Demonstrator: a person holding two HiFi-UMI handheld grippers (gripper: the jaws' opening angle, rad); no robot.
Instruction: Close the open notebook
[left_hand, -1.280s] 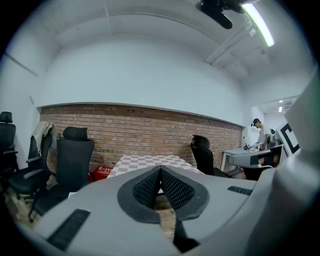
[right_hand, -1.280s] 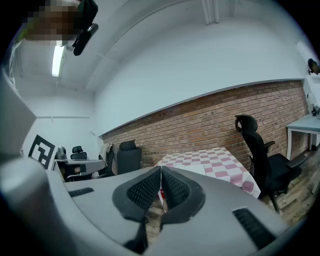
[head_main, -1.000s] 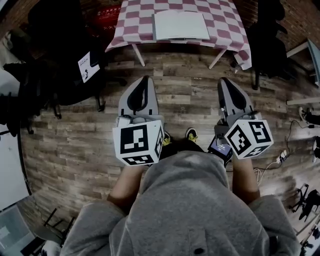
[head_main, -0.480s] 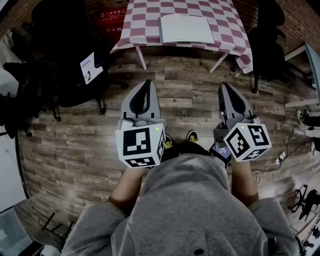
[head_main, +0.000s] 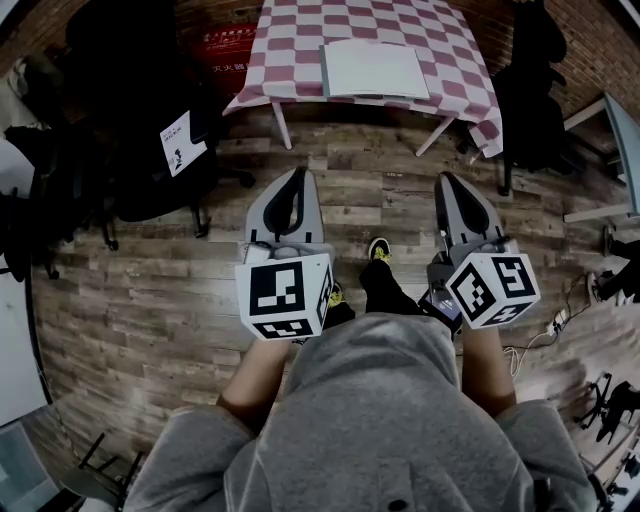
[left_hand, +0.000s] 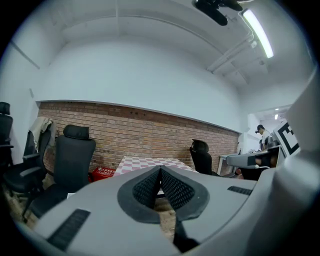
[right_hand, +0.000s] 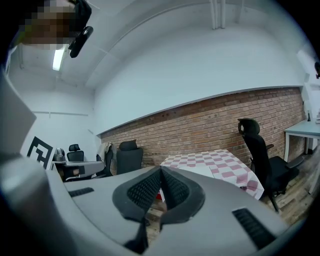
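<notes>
The open notebook (head_main: 375, 70) lies flat with its white pages up on a table with a pink-and-white checked cloth (head_main: 290, 40), at the top of the head view. My left gripper (head_main: 298, 172) and right gripper (head_main: 443, 177) are held side by side over the wooden floor, well short of the table. Both point toward it. In the left gripper view the left gripper (left_hand: 160, 170) has its pads together with nothing between them. The right gripper (right_hand: 161, 170) is shut and empty too, with the table (right_hand: 225, 162) beyond it.
Black office chairs stand left (head_main: 130, 150) and right (head_main: 530, 90) of the table. A red crate (head_main: 230, 45) sits by the table's left leg. A white desk (head_main: 610, 110) and floor cables (head_main: 560, 315) are at the right.
The table and notebook have drawn slightly nearer in the head view. One foot has stepped forward between the grippers. Both grippers stay shut.
</notes>
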